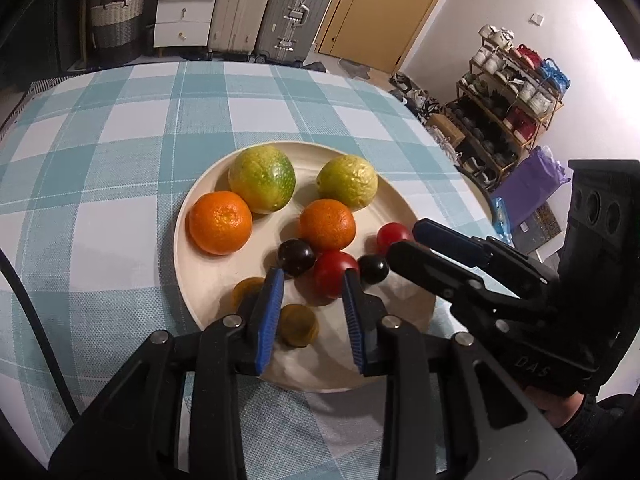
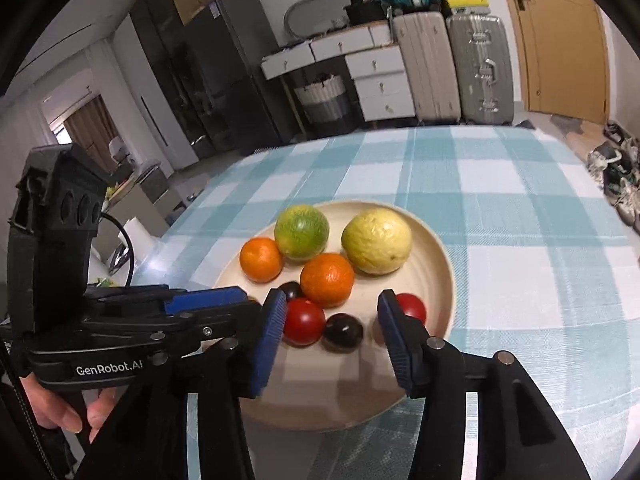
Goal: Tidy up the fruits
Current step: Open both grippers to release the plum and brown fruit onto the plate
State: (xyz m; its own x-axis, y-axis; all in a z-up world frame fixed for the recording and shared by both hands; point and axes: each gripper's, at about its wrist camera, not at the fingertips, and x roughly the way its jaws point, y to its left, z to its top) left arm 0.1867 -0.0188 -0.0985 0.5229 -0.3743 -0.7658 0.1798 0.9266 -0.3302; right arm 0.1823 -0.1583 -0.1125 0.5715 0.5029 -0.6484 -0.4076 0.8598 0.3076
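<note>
From the left wrist we see every visible fruit already gathered on the cream plate (image 1: 192,216): two green-yellow citrus (image 1: 262,178), two oranges (image 1: 220,222), two red tomatoes (image 1: 334,274), two dark plums (image 1: 295,257) and two brownish pieces (image 1: 298,325) near the front rim. Nothing lies loose on the checked tablecloth (image 1: 120,140), so we judge the gathering largely done (any grouping by kind looks unfinished). Our left gripper (image 1: 312,280) hangs with jaws apart, empty, framing a tomato without touching it.

From the right wrist, the right gripper (image 2: 330,300) also stands wide open and empty over the plate's near side, a tomato and a plum (image 2: 343,331) between its fingers, untouched as far as we can tell.
</note>
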